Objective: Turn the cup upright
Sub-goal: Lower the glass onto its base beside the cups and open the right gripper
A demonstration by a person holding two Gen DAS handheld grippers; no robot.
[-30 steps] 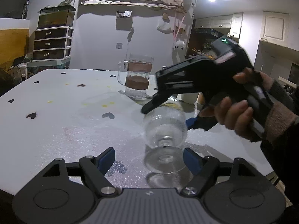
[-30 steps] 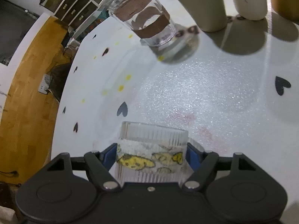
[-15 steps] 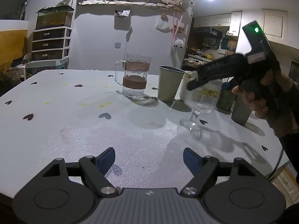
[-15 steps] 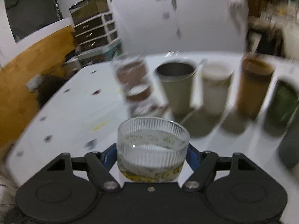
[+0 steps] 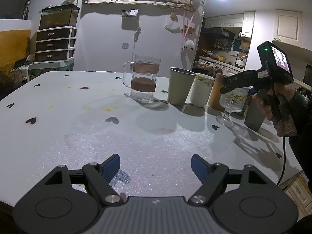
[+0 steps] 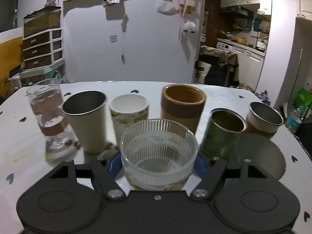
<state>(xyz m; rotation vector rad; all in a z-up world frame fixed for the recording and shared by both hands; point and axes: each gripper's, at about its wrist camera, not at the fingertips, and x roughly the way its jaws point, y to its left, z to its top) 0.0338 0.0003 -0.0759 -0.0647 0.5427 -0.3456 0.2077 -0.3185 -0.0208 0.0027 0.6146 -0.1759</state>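
Left wrist view
- Table: we see a white tabletop [image 5: 152,136] dotted with dark hearts and a few yellow spots.
- Room: a drawer unit [image 5: 55,44] with a tank on top stands by the far wall; a kitchen opens on the right.
- Left gripper [image 5: 155,165]: we find its blue pads spread wide with nothing between them, low over the near table.
- Cup: the ribbed stemmed glass cup [image 5: 232,103] stands upright, foot on the table at the right, beside a row of cups.
- Right gripper [image 5: 234,93]: we see it held around the cup's bowl.

Right wrist view
- Right gripper [image 6: 157,162]: closed against both sides of the cup [image 6: 158,150], mouth up.
- Row behind: glass mug [image 6: 48,120], steel tumbler [image 6: 85,120], white cup [image 6: 128,117], brown cup [image 6: 182,107], green tin [image 6: 224,132].
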